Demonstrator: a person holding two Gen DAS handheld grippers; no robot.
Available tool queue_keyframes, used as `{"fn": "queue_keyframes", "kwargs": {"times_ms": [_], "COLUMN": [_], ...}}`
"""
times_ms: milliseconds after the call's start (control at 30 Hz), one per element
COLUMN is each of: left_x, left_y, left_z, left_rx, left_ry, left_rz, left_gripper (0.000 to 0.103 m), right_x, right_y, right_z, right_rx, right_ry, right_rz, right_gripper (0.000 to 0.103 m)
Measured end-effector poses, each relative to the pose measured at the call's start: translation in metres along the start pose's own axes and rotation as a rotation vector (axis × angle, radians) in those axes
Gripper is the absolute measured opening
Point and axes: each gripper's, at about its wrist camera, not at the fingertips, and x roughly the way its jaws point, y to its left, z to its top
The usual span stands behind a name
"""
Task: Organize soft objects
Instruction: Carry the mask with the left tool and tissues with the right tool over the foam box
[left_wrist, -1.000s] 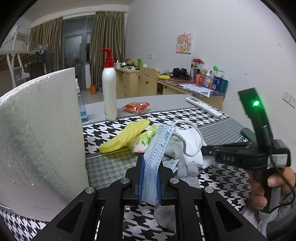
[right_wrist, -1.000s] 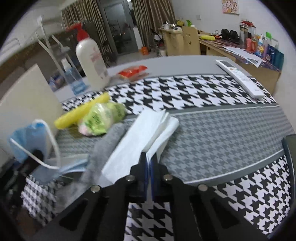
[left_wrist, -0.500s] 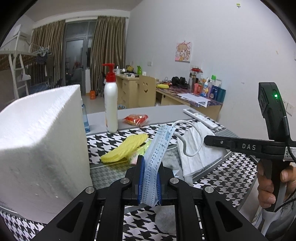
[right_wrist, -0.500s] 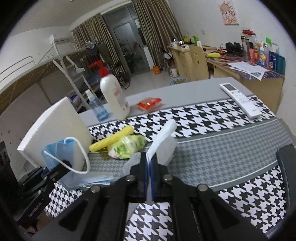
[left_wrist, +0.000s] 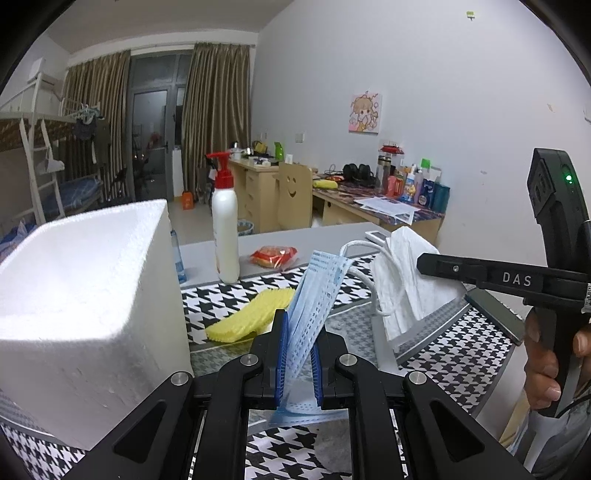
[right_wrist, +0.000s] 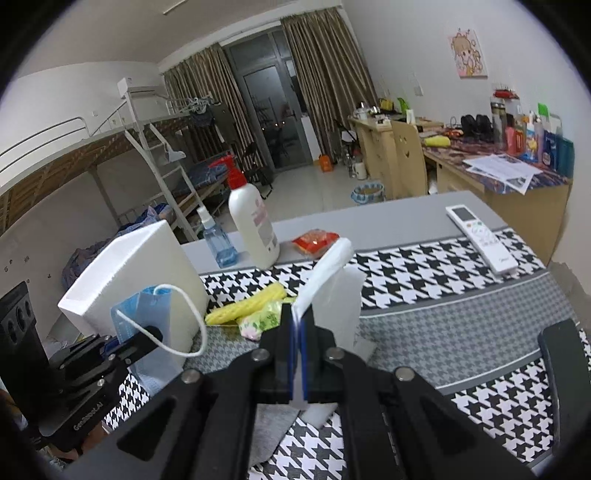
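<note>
My left gripper (left_wrist: 297, 354) is shut on a blue face mask (left_wrist: 314, 291) and holds it above the table; the mask and its white ear loop also show in the right wrist view (right_wrist: 144, 314). My right gripper (right_wrist: 297, 354) is shut on a white folded cloth (right_wrist: 328, 284) and holds it up; the cloth also shows in the left wrist view (left_wrist: 406, 280). A white foam box (left_wrist: 81, 295) stands at the left, also in the right wrist view (right_wrist: 140, 269). A yellow foam net (left_wrist: 251, 310), a green packet (right_wrist: 264, 319) and a grey cloth (right_wrist: 273, 428) lie on the table.
A white pump bottle (right_wrist: 253, 225), a small blue spray bottle (right_wrist: 218, 240), a red snack packet (right_wrist: 314, 240) and a white remote (right_wrist: 480, 236) sit further back on the houndstooth mat (right_wrist: 461, 306). Desks, a chair and a bunk bed stand beyond.
Both grippers have risen from the table, lifting the blue mask and the white cloth. The foam box now sits lower in both views.
</note>
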Motion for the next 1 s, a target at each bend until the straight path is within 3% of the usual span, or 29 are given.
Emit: {"fn": "queue_keyframes", "kwargs": {"times_ms": [1000], "left_x": [-0.035], "left_y": [0.0], "left_z": [0.042], "left_rx": [0.042], "left_ry": [-0.095], "left_rz": [0.053], "left_gripper": [0.012], "right_x": [-0.029], "right_y": [0.023], "right_z": [0.025], "right_rx": [-0.068], "right_ry": [-0.117], "right_rz": [0.011], "right_gripper": [0.005]}}
